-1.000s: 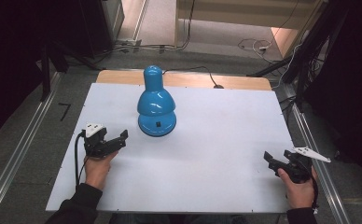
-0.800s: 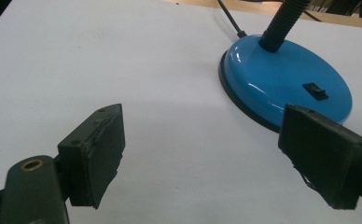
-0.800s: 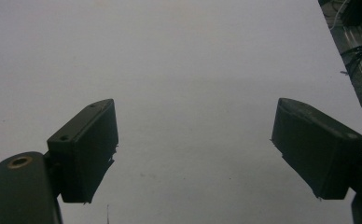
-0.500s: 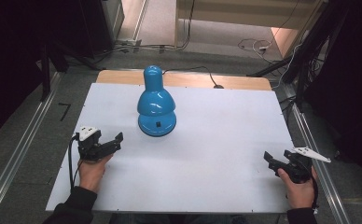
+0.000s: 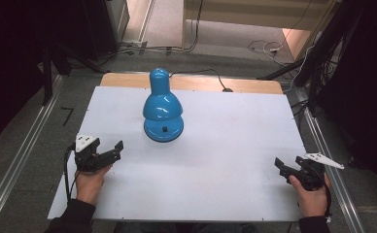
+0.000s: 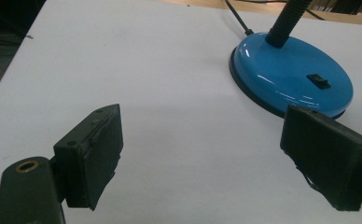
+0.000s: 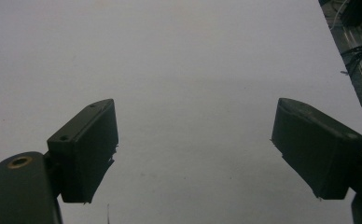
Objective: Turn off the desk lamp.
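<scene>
A blue desk lamp stands on the white tabletop, its shade bent down over its round base. In the left gripper view the base carries a black switch, and a black gooseneck rises from it. My left gripper is open near the table's left edge, a short way in front and to the left of the lamp, with nothing between its jaws. My right gripper is open at the front right, far from the lamp, over bare table.
The lamp's black cord runs off the far wooden edge. Metal rails flank the table on both sides. Cables lie on the floor beyond it.
My left gripper has drawn back a little to the left and toward the front edge, away from the lamp. The right gripper and the lamp have not moved.
</scene>
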Demonstrator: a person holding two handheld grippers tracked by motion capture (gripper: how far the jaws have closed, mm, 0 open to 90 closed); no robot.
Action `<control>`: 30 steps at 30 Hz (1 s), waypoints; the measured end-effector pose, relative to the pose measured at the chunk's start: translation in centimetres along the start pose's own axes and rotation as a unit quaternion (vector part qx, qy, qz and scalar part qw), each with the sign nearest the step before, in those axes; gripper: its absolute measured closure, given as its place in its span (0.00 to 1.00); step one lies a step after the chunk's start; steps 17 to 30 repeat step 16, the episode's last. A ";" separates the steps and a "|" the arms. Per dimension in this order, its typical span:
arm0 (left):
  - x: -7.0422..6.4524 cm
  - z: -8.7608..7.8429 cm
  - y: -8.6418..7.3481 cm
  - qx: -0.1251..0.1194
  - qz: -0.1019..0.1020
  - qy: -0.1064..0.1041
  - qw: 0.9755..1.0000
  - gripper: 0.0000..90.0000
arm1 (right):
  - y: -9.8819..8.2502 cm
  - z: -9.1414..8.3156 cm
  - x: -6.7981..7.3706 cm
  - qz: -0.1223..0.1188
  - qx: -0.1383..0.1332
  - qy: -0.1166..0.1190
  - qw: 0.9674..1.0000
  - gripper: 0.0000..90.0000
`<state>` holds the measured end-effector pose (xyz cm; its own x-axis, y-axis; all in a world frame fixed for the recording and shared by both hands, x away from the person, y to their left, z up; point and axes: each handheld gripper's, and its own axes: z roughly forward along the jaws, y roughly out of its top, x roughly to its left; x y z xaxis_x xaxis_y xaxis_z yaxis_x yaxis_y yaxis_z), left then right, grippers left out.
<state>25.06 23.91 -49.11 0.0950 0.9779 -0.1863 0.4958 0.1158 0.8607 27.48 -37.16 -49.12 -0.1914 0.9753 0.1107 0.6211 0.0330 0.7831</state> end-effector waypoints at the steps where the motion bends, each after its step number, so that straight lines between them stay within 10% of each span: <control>1: 0.1 -0.1 0.0 0.000 0.001 0.001 1.000 0.15 | 0.0 0.0 0.0 0.000 0.000 0.000 1.000 0.15; 30: 2.7 -2.9 -1.5 0.001 -0.031 -0.004 1.000 0.12 | -0.4 0.9 -0.6 -0.002 0.016 -0.015 1.000 0.14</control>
